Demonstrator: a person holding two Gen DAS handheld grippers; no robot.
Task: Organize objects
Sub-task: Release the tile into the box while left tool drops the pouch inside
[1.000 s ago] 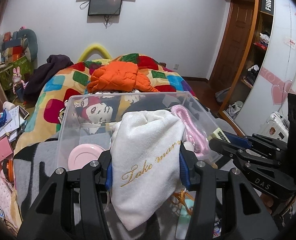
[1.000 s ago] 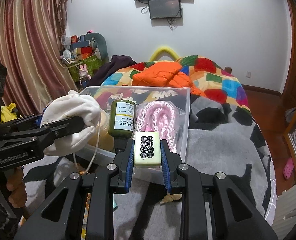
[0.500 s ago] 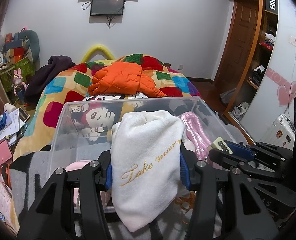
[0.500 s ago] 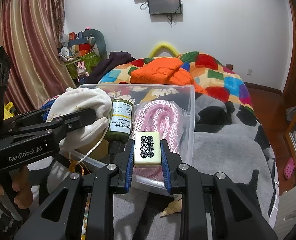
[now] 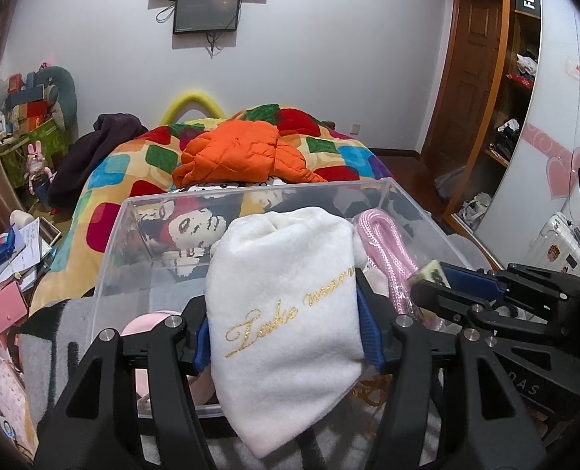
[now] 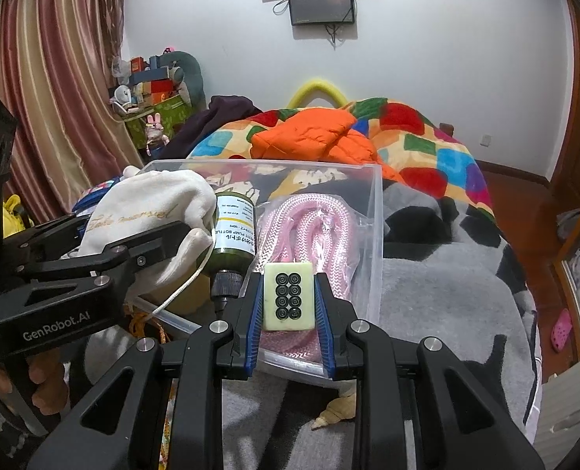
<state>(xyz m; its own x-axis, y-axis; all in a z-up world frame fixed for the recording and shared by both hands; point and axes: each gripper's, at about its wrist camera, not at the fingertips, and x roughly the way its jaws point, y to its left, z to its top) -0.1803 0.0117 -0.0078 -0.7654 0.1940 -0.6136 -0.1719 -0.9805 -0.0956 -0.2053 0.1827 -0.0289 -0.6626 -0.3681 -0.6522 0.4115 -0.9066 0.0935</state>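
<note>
Both grippers loaded: left hand-held gripper [image 5: 286,337] clamps white pouch [image 5: 286,313] over clear bin [image 5: 109,258]; right hand-held gripper [image 6: 288,301] pinches mahjong tile [image 6: 288,295] above pink rope [image 6: 309,227] w/ green bottle [image 6: 233,235] inside.

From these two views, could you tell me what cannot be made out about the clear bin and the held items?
- Left wrist view: the white pouch in the left gripper hides the clear bin floor behind it.
- Same view: the pink round item is cut off by a gripper finger.
- Right wrist view: the green bottle label is too small to read.
</note>
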